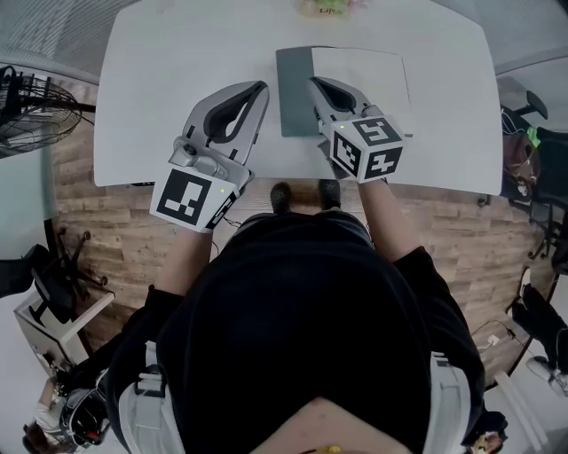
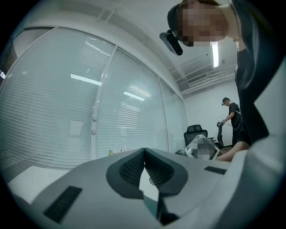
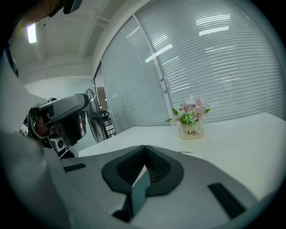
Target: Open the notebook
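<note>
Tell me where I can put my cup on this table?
The white table is bare left of the grey left gripper, and on the strip right of the open grey-covered notebook. The middle is crowded: the grey right gripper pinches the notebook's cover, and a small pot of pink flowers stands at the far edge.

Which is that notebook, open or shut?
Partly open: the right tongs are shut on the grey cover, which stands lifted off the white page beneath.
</note>
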The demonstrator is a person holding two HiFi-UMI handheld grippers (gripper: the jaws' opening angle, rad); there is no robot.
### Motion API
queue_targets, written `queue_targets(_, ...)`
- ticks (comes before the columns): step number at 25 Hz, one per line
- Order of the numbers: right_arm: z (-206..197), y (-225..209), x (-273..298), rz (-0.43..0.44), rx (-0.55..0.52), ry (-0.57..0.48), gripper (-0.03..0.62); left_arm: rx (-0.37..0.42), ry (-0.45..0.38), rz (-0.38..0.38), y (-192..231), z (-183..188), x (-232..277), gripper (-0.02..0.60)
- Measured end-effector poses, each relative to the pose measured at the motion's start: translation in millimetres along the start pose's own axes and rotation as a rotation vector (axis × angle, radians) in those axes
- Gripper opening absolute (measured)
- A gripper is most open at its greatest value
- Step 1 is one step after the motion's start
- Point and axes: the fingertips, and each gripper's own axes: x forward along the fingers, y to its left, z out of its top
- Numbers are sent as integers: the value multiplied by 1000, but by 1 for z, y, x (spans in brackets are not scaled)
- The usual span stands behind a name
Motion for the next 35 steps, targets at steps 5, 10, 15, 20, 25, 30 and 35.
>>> queue_targets(5, 20, -10, -19, -9, -12, -60, 5, -1, -3, -10, -8, 1, 13, 9)
queue_targets(10, 42, -21, -44, -19, -38, -115, 4, 3, -19, -20, -20, 7, 28, 8)
queue_targets(15, 66, -24, -63, -8, -68, -197, 5, 12, -23, -30, -27, 12, 37, 8)
queue_targets(20, 84, -32, -83, -14, -66, -245, 5, 14, -20, -34, -31, 14, 48, 8)
queue_targets(25, 95, -42, -102, -23, -85, -272, 5, 22, -46, -42, -40, 23, 59, 8)
queue_targets(30, 106, -55, -124, -25, -105, -303, 5, 26, -48, -43, -51, 25, 73, 8)
queue_targets(35, 115, -58, -133, -33, -122, -328, 5, 27, -39, -44, -50, 24, 78, 9)
